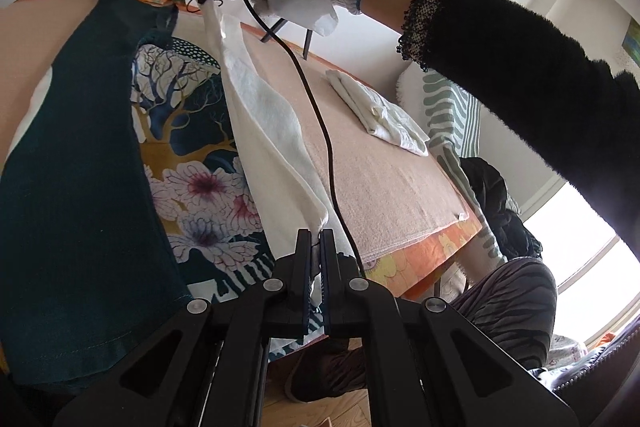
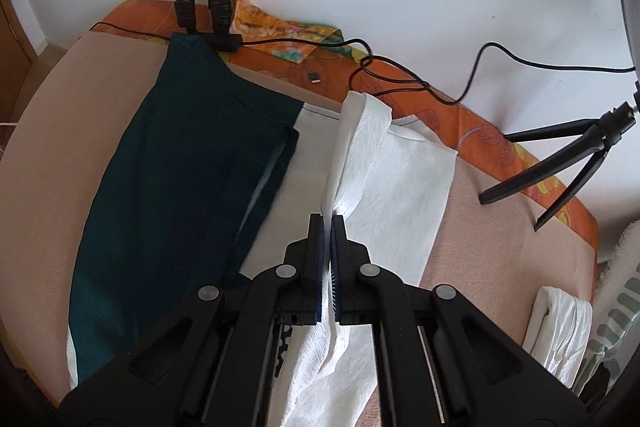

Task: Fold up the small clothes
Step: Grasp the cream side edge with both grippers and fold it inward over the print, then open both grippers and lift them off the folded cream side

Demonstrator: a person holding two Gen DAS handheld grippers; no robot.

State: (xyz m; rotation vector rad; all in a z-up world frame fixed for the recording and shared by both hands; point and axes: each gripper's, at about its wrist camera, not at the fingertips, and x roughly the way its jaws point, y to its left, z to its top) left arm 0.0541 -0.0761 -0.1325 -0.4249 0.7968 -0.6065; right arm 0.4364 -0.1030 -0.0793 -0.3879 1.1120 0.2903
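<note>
Towel-covered bed (image 2: pixel 56 147): dark green garment (image 2: pixel 168 195), folded white cloth (image 1: pixel 380 115).

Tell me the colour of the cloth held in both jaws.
White cloth, with a crinkled texture; the right wrist view shows it best.

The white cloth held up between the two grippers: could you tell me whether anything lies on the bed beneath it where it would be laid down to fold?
Yes. The white cloth is clamped by the left gripper and the right gripper. Under it lies a dark teal garment, which takes up much of the peach blanket.

Soft bright daylight, blown-out window (image 1: pixel 592 259) glare, strong fisheye edge curvature, dark corner vignetting.
</note>
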